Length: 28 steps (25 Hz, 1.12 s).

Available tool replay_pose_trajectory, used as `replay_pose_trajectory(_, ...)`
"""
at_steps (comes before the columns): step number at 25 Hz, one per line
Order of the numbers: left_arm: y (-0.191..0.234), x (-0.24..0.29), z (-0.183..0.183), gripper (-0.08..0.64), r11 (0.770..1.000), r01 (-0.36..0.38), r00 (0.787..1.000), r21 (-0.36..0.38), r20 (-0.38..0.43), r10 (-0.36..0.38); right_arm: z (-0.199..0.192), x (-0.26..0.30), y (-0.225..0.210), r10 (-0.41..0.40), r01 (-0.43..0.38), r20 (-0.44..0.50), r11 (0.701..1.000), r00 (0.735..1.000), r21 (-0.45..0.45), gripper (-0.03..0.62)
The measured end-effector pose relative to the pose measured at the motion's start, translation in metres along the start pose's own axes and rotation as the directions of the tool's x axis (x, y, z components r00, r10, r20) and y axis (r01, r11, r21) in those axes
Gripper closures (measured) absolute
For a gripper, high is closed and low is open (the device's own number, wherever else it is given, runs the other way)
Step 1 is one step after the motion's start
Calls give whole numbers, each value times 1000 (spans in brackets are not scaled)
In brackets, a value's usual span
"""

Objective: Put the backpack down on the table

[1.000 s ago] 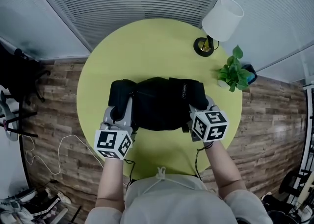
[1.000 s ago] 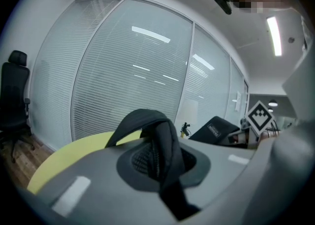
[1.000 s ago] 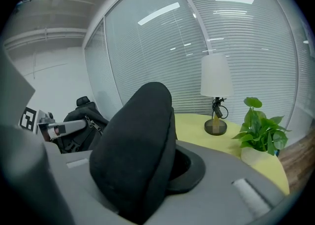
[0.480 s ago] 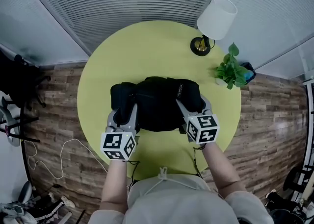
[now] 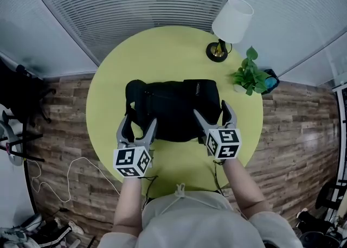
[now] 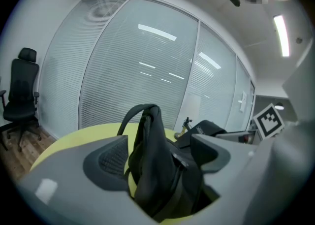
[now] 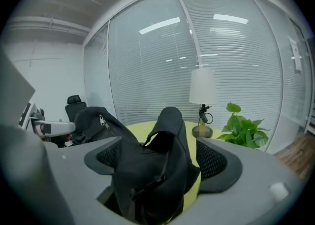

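Observation:
The black backpack (image 5: 173, 108) lies on the round yellow-green table (image 5: 162, 51), near the table's front half. My left gripper (image 5: 137, 126) sits at its near left corner, my right gripper (image 5: 212, 113) at its near right corner. Both sets of jaws are opening and stand wide. In the left gripper view a fold of the backpack (image 6: 152, 170) with a strap stands loose between the left gripper's (image 6: 157, 152) pads, with table showing beside it. In the right gripper view a hump of the backpack (image 7: 162, 140) rises between the right gripper's (image 7: 160, 159) pads without being pinched.
A table lamp (image 5: 230, 24) with a white shade and a potted plant (image 5: 249, 76) stand at the table's far right edge. Glass walls with blinds run behind the table. An office chair (image 6: 22, 91) stands at the left, and a white cable (image 5: 59, 171) lies on the wooden floor.
Both grippers went from shut on the backpack's near corners to wide open, letting it go. The backpack has settled flatter on the table, and both grippers have drawn back slightly.

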<state>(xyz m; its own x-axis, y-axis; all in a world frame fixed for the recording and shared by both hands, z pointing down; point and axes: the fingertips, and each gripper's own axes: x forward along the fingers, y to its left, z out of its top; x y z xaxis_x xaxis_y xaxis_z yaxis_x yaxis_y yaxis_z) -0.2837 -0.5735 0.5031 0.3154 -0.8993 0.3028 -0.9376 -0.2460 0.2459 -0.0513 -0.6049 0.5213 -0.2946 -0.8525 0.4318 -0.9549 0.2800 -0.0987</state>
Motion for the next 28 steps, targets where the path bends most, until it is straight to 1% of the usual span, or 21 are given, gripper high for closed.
replay_pose_trajectory(4, -4, -18, 4, 179, 1000, -2, 1000, 13, 19, 2, 5, -25, 1, -40, 41, 36, 999, 999, -13, 153)
replay_pose_trajectory(6, -6, -28, 6, 217, 1000, -5, 1000, 21, 22, 5, 7, -39, 3, -55, 56, 54, 998, 997, -11, 193)
replay_pose_trajectory(7, -7, -32, 5, 242, 1000, -4, 1000, 24, 15, 4, 8, -45, 5, -64, 65, 65, 998, 996, -7, 220)
replay_pose_trajectory(10, -14, -45, 2, 324, 1000, 18, 1000, 14, -8, -17, 10, -66, 6, -92, 88, 119, 996, 989, 32, 339)
replay_pose_trajectory(12, -19, -56, 3, 394, 999, 33, 999, 6, -8, -33, 10, -80, 8, -101, 95, 141, 994, 985, 51, 417)
replay_pose_trajectory(14, -24, -67, 4, 452, 999, 40, 999, 9, -5, -40, 8, -92, 11, -112, 105, 151, 993, 982, 53, 476)
replay_pose_trajectory(15, -27, -74, 5, 490, 999, 45, 999, 7, 1, -45, 7, -97, 13, -117, 110, 153, 993, 981, 53, 517)
replay_pose_trajectory(16, -31, -81, 6, 542, 999, 54, 998, 0, 10, -54, 5, -102, 15, -119, 112, 153, 992, 981, 53, 545)
replay_pose_trajectory(18, -40, -95, 11, 554, 997, 80, 996, -12, 37, -80, 1, -111, 20, -114, 107, 148, 993, 982, 53, 585)
replay_pose_trajectory(20, -48, -105, 17, 554, 996, 93, 994, 2, 59, -93, -3, -118, 28, -92, 87, 135, 995, 987, 42, 592)
replay_pose_trajectory(23, -55, -118, 20, 554, 995, 93, 993, 24, 65, -94, -9, -129, 42, -47, 45, 115, 999, 992, 23, 592)
replay_pose_trajectory(25, -60, -127, 22, 554, 995, 93, 993, 41, 72, -96, -11, -137, 50, -24, 21, 113, 999, 993, 30, 592)
replay_pose_trajectory(28, -72, -141, 32, 555, 988, 118, 984, 97, 121, -129, -5, -148, 55, 1, -8, 125, 998, 992, 58, 594)
